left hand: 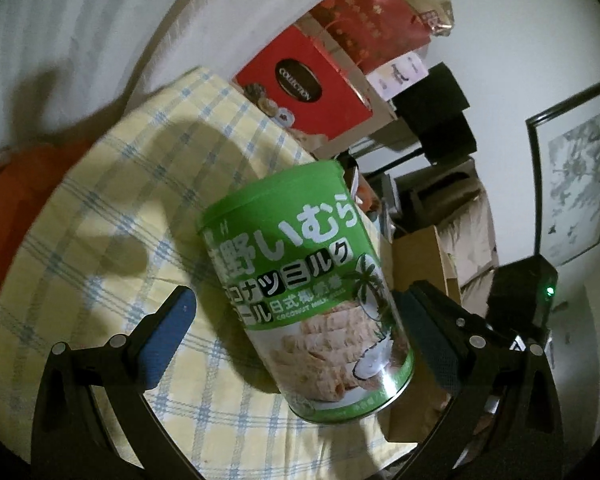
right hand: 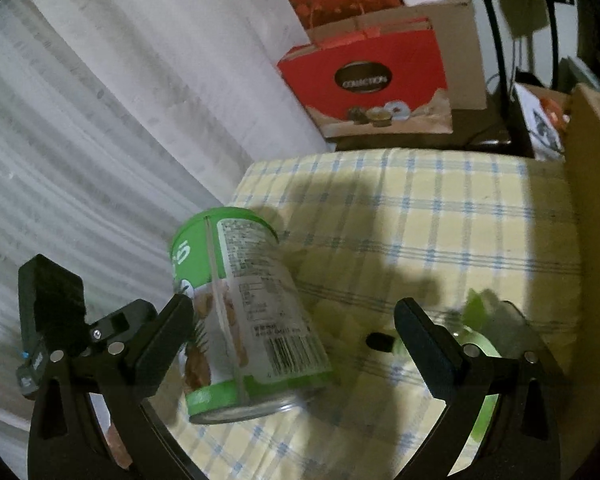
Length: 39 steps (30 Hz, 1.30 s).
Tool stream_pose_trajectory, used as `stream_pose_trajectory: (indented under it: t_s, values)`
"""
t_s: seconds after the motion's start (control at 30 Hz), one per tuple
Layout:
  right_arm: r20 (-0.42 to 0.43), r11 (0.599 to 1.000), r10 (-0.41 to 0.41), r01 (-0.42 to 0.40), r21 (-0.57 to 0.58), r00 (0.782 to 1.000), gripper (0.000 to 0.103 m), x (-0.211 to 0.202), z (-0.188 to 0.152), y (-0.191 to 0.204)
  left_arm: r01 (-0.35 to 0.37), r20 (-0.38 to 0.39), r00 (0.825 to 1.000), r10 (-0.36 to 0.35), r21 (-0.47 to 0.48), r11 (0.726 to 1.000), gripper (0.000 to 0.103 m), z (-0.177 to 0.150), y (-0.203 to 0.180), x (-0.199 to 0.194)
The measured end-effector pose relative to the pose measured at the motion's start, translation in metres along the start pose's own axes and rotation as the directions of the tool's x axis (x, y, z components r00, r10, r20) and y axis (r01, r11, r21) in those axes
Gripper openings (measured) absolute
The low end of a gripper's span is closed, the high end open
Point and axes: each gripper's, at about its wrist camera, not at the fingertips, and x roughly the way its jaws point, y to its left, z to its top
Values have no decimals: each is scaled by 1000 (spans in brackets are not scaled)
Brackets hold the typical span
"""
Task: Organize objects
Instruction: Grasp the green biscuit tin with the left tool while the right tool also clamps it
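While both grippers stand spread wide and hold nothing, a green can [left hand: 308, 292] of coconut rolls stands on the surface, which is covered by a yellow checked cloth [left hand: 112, 216]. From the left gripper [left hand: 296, 332] the can sits between the fingers without touching the pads. From the right gripper [right hand: 292, 332] it appears near the left finger [right hand: 156, 344]. A red box [right hand: 364, 84] stands behind the surface.

Green object [right hand: 480, 312] behind right finger: blurred, unidentifiable.
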Motion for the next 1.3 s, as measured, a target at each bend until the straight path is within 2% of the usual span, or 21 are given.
stream_pose_trajectory:
  t_s: [0.07,0.27,0.37,0.47,0.53,0.57,0.7,0.93,1.07,1.3]
  values:
    - [-22,1000,9,-9,5,1000,102,7,0,-2,1,-9,1000,-1,-4,1000,101,-1,2,6]
    - [-67,986,151,-145,84,986,101,19,-5,-11,49,-14,999,-50,-42,998,97,-4,7,14]
    - [-75,973,201,-191,128,977,101,21,-8,-18,80,-19,997,-81,-48,996,91,-4,8,14]
    - [-95,958,254,-237,161,963,100,23,-12,-22,114,-14,993,-115,-62,992,80,-4,11,10]
    - [-115,949,289,-268,169,950,99,28,-17,-19,132,-14,991,-133,-73,989,78,-3,15,10]
    - [-125,949,292,-271,159,948,98,29,-20,-15,145,-16,989,-147,-84,986,78,-3,18,10]
    - [-109,974,222,-214,78,969,98,23,-24,4,153,-10,988,-155,-93,984,79,-4,21,8]
    - [-87,979,202,-201,21,976,97,16,-29,19,156,3,988,-157,-61,986,79,-7,11,-5]
    - [-56,980,199,-199,10,978,97,-5,-31,20,169,-2,986,-169,-29,985,79,-8,-10,-10]
    - [25,983,181,-182,19,983,97,-61,-27,7,204,-37,979,-202,56,977,79,-13,-72,-5]
